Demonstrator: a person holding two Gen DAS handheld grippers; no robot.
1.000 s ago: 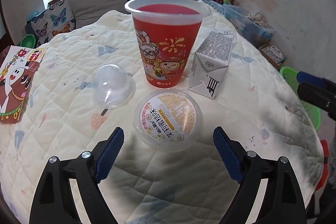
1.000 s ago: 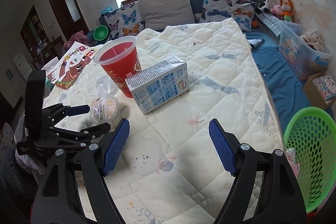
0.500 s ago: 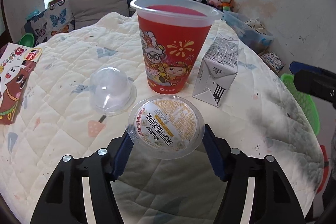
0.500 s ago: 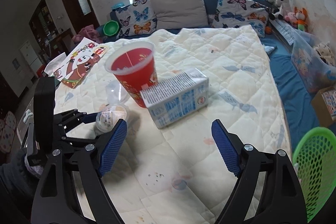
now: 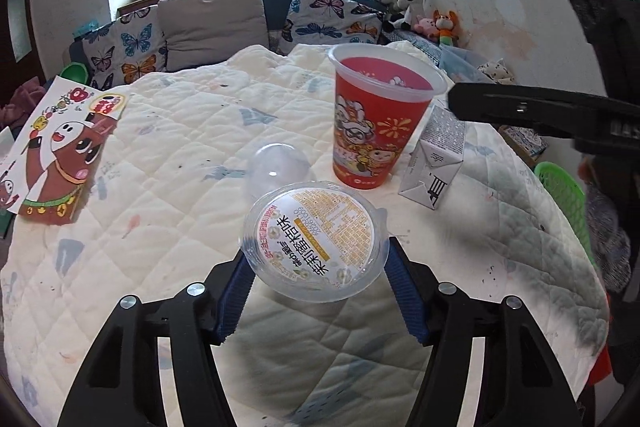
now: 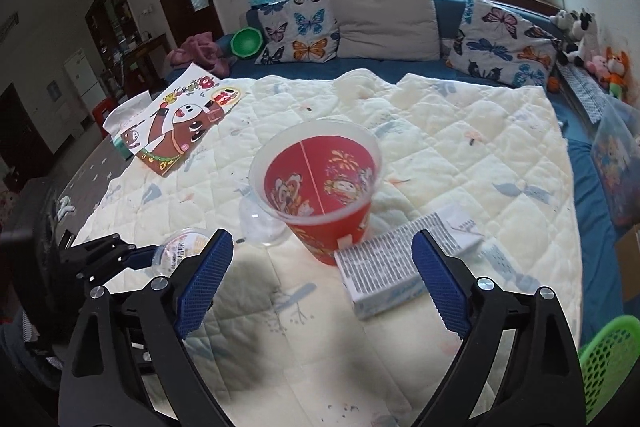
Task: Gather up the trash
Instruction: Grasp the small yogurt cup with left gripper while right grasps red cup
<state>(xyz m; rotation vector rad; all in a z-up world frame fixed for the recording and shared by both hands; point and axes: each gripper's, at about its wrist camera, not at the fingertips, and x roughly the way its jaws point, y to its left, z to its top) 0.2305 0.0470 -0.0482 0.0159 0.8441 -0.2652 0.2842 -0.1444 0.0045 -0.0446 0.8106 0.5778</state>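
Left gripper (image 5: 316, 287): we tilt it downward, pads pinching a round clear pudding cup (image 5: 314, 241), printed lid up.

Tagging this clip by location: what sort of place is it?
Most likely a home living room. A window bench holds butterfly cushions, stuffed toys sit in the corner, and the trash lies on a quilt spread over a table.
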